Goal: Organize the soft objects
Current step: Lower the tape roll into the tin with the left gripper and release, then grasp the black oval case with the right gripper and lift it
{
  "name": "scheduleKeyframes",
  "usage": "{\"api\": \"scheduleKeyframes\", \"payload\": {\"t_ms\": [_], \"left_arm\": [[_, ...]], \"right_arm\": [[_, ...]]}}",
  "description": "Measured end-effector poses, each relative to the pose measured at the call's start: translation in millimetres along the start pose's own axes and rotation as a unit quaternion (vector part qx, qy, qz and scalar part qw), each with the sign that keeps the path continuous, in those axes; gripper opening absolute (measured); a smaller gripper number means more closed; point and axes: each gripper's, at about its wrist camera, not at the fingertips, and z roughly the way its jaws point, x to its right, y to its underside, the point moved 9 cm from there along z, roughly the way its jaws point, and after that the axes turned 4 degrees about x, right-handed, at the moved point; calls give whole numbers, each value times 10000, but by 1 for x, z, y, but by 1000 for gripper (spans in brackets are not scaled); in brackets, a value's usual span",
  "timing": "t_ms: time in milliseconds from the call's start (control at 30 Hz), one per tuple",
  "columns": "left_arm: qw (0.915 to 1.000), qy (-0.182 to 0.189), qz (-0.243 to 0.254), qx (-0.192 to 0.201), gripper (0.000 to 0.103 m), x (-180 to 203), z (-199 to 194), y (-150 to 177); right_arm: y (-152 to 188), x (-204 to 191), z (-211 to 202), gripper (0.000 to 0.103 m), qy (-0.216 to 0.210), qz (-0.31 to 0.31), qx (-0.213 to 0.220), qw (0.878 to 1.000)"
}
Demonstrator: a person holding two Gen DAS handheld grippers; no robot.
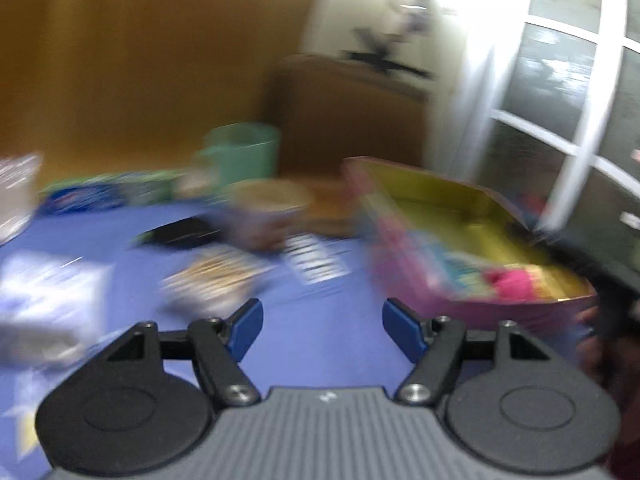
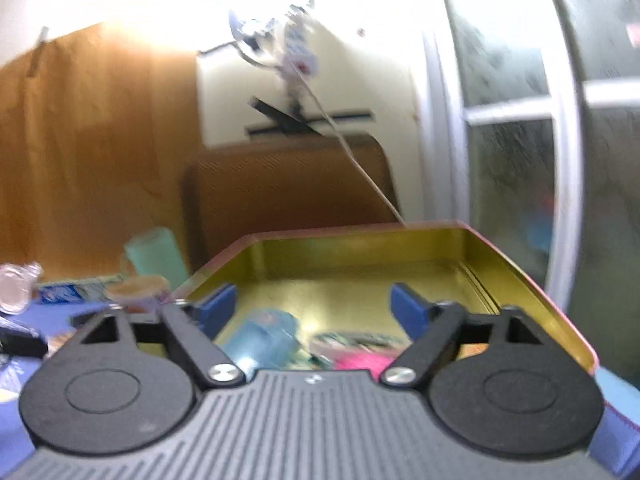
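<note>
A pink tin box with a gold inside [image 1: 472, 216] stands open on the blue cloth at the right; it also fills the right wrist view [image 2: 360, 256]. Inside lie a pink soft item [image 1: 510, 282] [image 2: 360, 360], a pale blue item [image 2: 264, 336] and a patterned item [image 2: 352, 340]. My left gripper [image 1: 322, 320] is open and empty above the cloth, left of the box. My right gripper [image 2: 314, 304] is open and empty, just above the box's near side. Both views are blurred.
On the blue cloth [image 1: 320, 344] lie a patterned pouch [image 1: 216, 276], a black object [image 1: 180, 234], a striped card [image 1: 316, 258] and white packets [image 1: 44, 292]. Behind stand a green cup [image 1: 244, 152], a bowl [image 1: 272, 200], a brown chair [image 1: 352, 116] and a window [image 1: 560, 92].
</note>
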Motion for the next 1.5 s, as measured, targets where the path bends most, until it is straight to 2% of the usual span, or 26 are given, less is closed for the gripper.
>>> {"api": "scheduleKeyframes", "payload": {"t_ms": [33, 100, 133, 200, 300, 367, 467, 500, 567, 600, 633, 700, 733, 767, 800, 833, 867, 933, 1100, 1167, 1233, 1400, 1500], "left_arm": [[9998, -191, -62, -2, 68, -17, -5, 4], [9977, -668, -71, 43, 68, -53, -15, 12], [9962, -863, -43, 70, 68, -65, -19, 14], [9926, -1203, -2, 153, 68, -89, -26, 19], [9900, -1392, -171, 177, 68, -115, -26, 27], [9914, -1206, -453, 209, 67, -122, -29, 28], [9919, -1127, -436, 381, 68, -122, -33, 25], [9926, -1055, -434, 408, 68, -120, -33, 25], [9927, -1002, -461, 489, 68, -119, -34, 24], [9927, -967, -502, 522, 68, -119, -35, 24], [9926, -928, -555, 557, 69, -120, -36, 24], [9920, -872, -673, 620, 72, -122, -39, 23], [9917, -842, -732, 644, 73, -123, -40, 23], [9913, -806, -799, 658, 73, -125, -41, 23], [9910, -773, -871, 664, 74, -126, -41, 23], [9906, -745, -932, 664, 74, -129, -40, 22], [9902, -714, -1001, 659, 74, -130, -40, 22], [9895, -654, -1119, 646, 75, -133, -40, 23], [9872, -590, -1328, 656, 78, -139, -41, 23], [9861, -567, -1419, 649, 78, -141, -41, 23], [9846, -540, -1541, 631, 78, -145, -40, 24], [9807, -505, -1785, 613, 78, -154, -39, 24], [9799, -509, -1823, 634, 78, -157, -39, 24]], "right_arm": [[-4, -9, -1, 56, -142, -43, 37, 9999], [-10, -37, 1, 41, -613, -115, -16, 9981], [-10, -56, 4, 37, -912, -145, -128, 9956], [-4, -96, 12, 36, -1477, -208, -430, 9879], [11, -152, 34, 36, -2081, -298, -965, 9729], [23, -192, 57, 36, -2403, -519, -1365, 9597], [33, -244, 89, 41, -2603, -1351, -1671, 9413], [36, -258, 101, 46, -2620, -1708, -1771, 9332], [43, -281, 132, 49, -2597, -2460, -1972, 9128], [48, -288, 143, 53, -2627, -2768, -2125, 8996], [57, -296, 155, 56, -2724, -3086, -2366, 8801], [71, -302, 173, 63, -2744, -3542, -2687, 8527], [80, -305, 181, 67, -2789, -3760, -2884, 8353], [85, -306, 187, 69, -2815, -3925, -2947, 8245], [90, -309, 194, 76, -2828, -4104, -2984, 8140], [91, -311, 199, 85, -2874, -4198, -2956, 8085], [91, -316, 205, 86, -2961, -4243, -2973, 8024], [92, -318, 216, 85, -3115, -4103, -3195, 7953], [93, -314, 237, 84, -3231, -3342, -4224, 7781], [94, -314, 242, 80, -3248, -3118, -4460, 7736], [95, -314, 239, 70, -3307, -2822, -4668, 7701], [96, -317, 224, 70, -3357, -2680, -4726, 7695], [97, -322, 201, 70, -3486, -2772, -4691, 7626]]}}
